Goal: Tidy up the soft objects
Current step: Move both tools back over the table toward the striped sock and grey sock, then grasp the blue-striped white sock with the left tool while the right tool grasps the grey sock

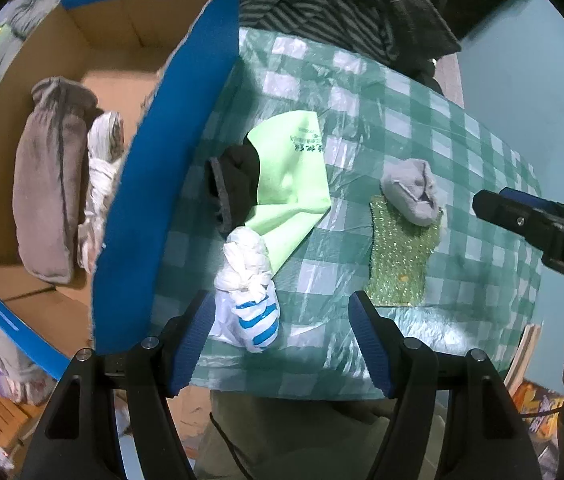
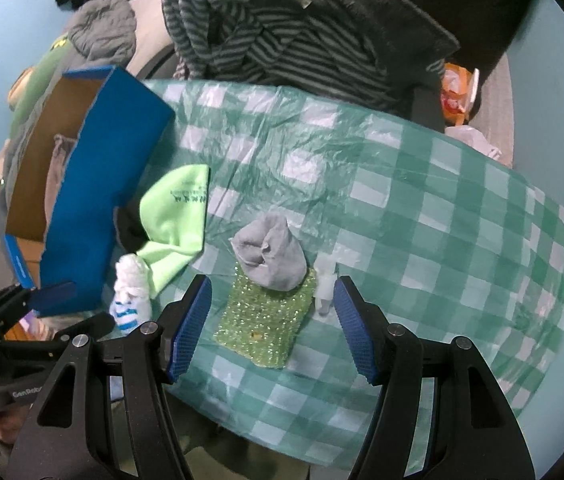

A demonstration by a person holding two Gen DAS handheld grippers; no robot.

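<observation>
A knotted white sock with blue stripes (image 1: pixel 248 300) lies on the green checked tablecloth (image 1: pixel 421 128), just ahead of my open left gripper (image 1: pixel 282 340) and touching its left finger's side. A light green cloth (image 1: pixel 289 188) covers part of a black sock (image 1: pixel 234 184). A rolled grey sock (image 1: pixel 411 192) rests on a glittery green scrubber (image 1: pixel 401 256). My right gripper (image 2: pixel 270 328) is open and empty, above the scrubber (image 2: pixel 266 320) and grey sock (image 2: pixel 270 256). The blue cardboard box (image 1: pixel 154 184) holds a grey-brown roll (image 1: pixel 48 184) and a white knotted sock (image 1: pixel 102 168).
A pile of striped and dark clothes (image 2: pixel 282 28) lies behind the table. A small clear plastic piece (image 2: pixel 323 284) sits right of the scrubber. The table's near edge (image 2: pixel 242 432) is just below the grippers. More clutter lies on the floor at the left (image 1: pixel 2 368).
</observation>
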